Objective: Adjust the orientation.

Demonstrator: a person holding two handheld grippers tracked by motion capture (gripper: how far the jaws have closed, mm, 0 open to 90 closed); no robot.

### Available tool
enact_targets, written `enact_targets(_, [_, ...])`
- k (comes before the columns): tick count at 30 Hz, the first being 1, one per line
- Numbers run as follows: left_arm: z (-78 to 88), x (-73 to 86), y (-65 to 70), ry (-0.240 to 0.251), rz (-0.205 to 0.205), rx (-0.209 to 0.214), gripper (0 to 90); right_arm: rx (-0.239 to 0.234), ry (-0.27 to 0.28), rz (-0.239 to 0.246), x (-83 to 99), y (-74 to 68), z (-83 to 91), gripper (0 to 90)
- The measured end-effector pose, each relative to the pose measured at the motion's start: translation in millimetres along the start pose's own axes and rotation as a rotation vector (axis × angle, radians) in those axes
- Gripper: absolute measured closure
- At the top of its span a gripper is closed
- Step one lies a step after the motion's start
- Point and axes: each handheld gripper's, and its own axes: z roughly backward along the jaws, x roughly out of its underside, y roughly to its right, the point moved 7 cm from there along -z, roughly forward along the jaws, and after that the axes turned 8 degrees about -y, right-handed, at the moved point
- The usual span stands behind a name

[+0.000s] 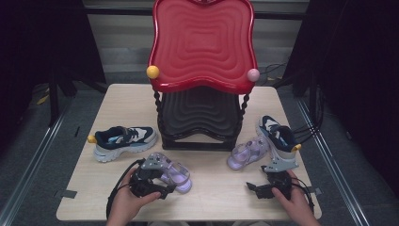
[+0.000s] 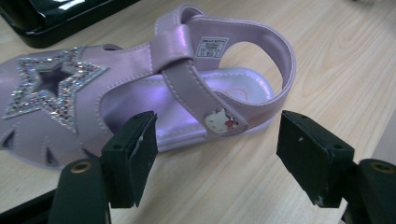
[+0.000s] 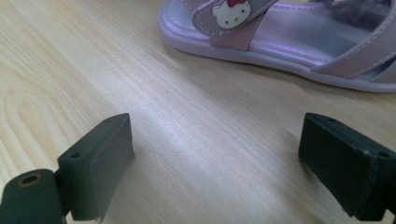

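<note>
- The step in hand looks like picking up the left sandal (image 2: 154, 93), a lilac child's shoe that lies flat on the table (image 1: 211, 197) near the front edge, just in front of the left gripper (image 1: 164, 188).
- The left gripper's jaws stand apart with nothing pinched; its pads (image 2: 140, 154) sit short of the sandal's side, not yet pressing on it.
- To do it well, I would bring the jaws forward so that 1 pad goes inside the shoe and the other outside the sole edge near the ankle strap (image 2: 187, 70), then close on that wall rather than on the loose strap.
- The right gripper (image 1: 263, 188) rests near the front right of the table, jaws spread wide and empty, with the right sandal (image 3: 280, 42) lying ahead of it.
- The high view gives the layout: a red and black shoe rack (image 1: 202, 47) at the back, 2 navy sneakers (image 1: 123, 141) flanking it.
- The left gripper view adds the sandal's glitter star (image 2: 51, 88) and cat badge (image 2: 224, 122).
</note>
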Motion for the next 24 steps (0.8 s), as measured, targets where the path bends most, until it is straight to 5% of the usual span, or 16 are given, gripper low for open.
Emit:
enact_targets(11, [-12.5, 1.0, 4.5, -0.033, -0.034, -0.023, 31.4, 0.000, 0.000, 0.000, 0.0, 0.0, 0.0, 9.6])
enact_targets(24, [-13.0, 2.4, 4.5, -0.050, -0.082, -0.032, 55.1, 0.000, 0.000, 0.000, 0.0, 0.0, 0.0, 9.5])
